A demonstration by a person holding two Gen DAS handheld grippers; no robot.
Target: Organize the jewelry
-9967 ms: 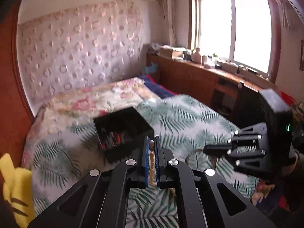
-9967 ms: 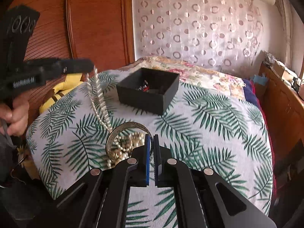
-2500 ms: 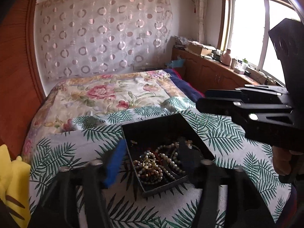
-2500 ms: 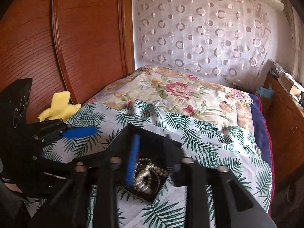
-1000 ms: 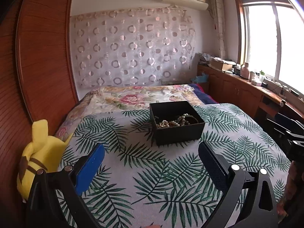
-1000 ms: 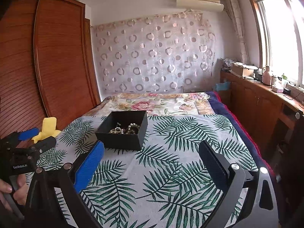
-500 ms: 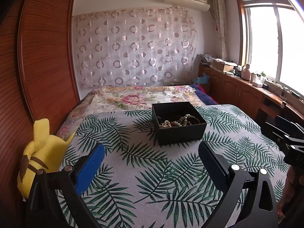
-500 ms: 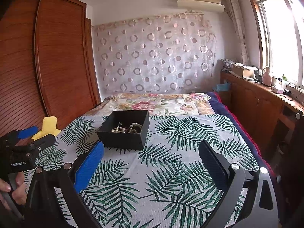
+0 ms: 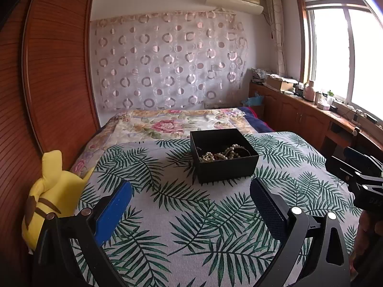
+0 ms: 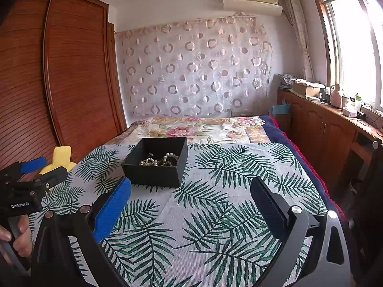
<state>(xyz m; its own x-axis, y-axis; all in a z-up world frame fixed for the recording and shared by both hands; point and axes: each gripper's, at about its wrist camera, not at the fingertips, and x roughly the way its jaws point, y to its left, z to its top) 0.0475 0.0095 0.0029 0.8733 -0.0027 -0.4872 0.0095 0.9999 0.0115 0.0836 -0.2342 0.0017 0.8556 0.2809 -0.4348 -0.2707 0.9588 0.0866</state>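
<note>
At the bed's left edge we saw a yellow plush toy (image 9: 49,186) wedged against the wooden wardrobe (image 9: 55,71). Our left gripper (image 9: 190,203) stood spread wide and held nothing, above the palm-leaf bedspread (image 9: 167,215). Ahead of it, near the middle of the bed, sat the black jewelry box (image 9: 227,166), well apart from both grippers, with pearl necklaces (image 9: 222,154) heaped inside; the separate pieces in that tangle were too small for us to tell apart. The floral quilt (image 9: 167,124) lay behind the box, toward the circle-patterned curtain (image 9: 167,59). To the right, our right gripper (image 10: 190,201) was likewise gaping and empty. Nothing lay between either gripper and the box. From the left wrist view, the right gripper was cut off by the frame's right edge.
</note>
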